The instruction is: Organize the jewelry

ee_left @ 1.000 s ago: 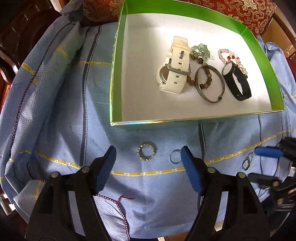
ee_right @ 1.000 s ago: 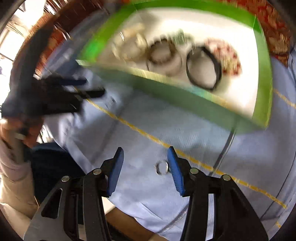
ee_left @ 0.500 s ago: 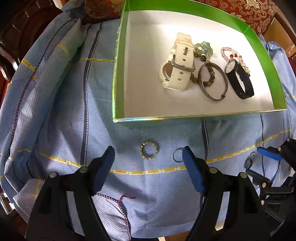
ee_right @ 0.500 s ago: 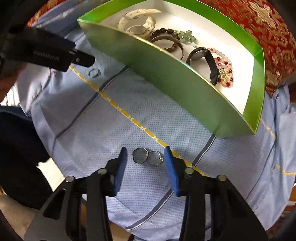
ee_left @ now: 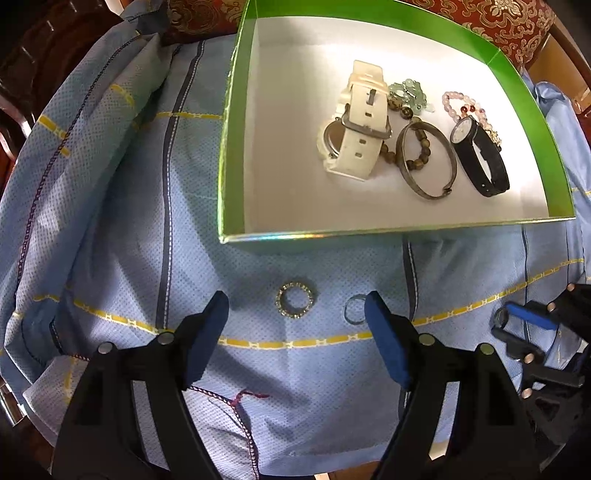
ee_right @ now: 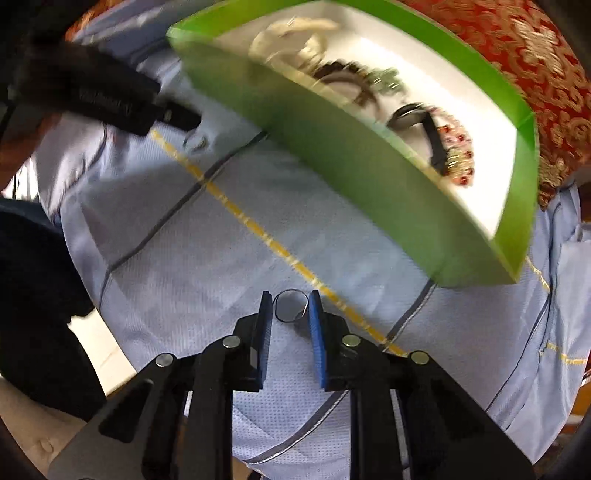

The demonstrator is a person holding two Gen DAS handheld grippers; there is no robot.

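A green box [ee_left: 236, 155] with a white floor holds a white watch [ee_left: 360, 122], a metal bangle [ee_left: 426, 158], a black watch [ee_left: 480, 155] and bead bracelets. On the blue cloth in front of it lie a jewelled ring [ee_left: 295, 300] and a thin silver ring [ee_left: 352, 309]. My left gripper [ee_left: 295, 332] is open, low over the cloth, the jewelled ring between its fingertips. My right gripper [ee_right: 290, 306] is shut on a pair of thin silver rings [ee_right: 290, 304]; it also shows at the right of the left wrist view [ee_left: 517, 325].
The blue cloth [ee_left: 110, 221] with yellow stripes covers the table and is rumpled at the left. A red patterned cushion [ee_left: 509, 22] lies behind the box. The box's near wall [ee_right: 351, 173] stands close beyond the right gripper. The table's front edge is just below both grippers.
My right gripper has closed from wide open onto the silver rings. The left gripper has hardly moved and stays open.
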